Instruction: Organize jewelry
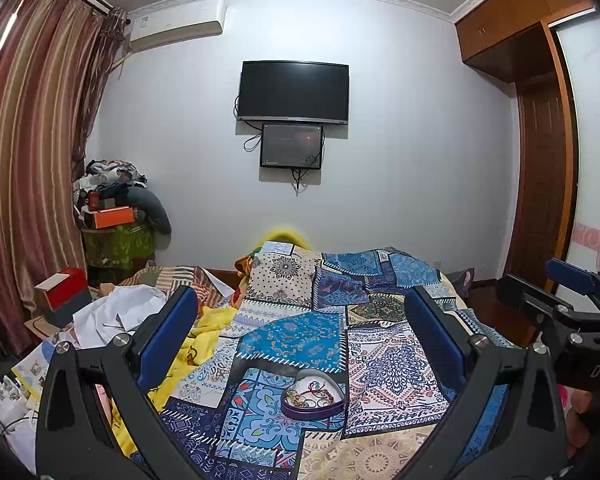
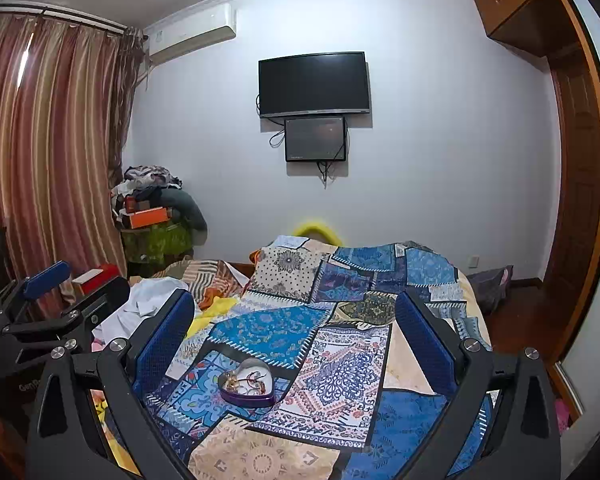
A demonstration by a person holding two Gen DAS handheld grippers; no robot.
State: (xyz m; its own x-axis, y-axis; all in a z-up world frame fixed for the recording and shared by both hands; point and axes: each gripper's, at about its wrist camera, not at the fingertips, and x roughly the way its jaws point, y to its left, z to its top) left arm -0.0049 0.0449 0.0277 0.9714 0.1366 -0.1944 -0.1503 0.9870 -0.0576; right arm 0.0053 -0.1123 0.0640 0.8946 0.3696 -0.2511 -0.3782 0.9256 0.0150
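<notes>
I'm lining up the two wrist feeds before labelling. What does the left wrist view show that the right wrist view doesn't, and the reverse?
Only the left wrist view: the right hand-held gripper at its right edge, and white papers spread at bed's left.

Only the right wrist view: the left hand-held gripper at its left edge, and a wall socket.

Both: the open heart-shaped jewelry box lying on the patchwork quilt, untouched, plus the wall TV. Each camera's own gripper is open and empty.

Both wrist views low over the patchwork bedspread (image 1: 300, 336), facing the TV wall (left camera further left), sharing heart-shaped box (image 2: 247, 387).
</notes>
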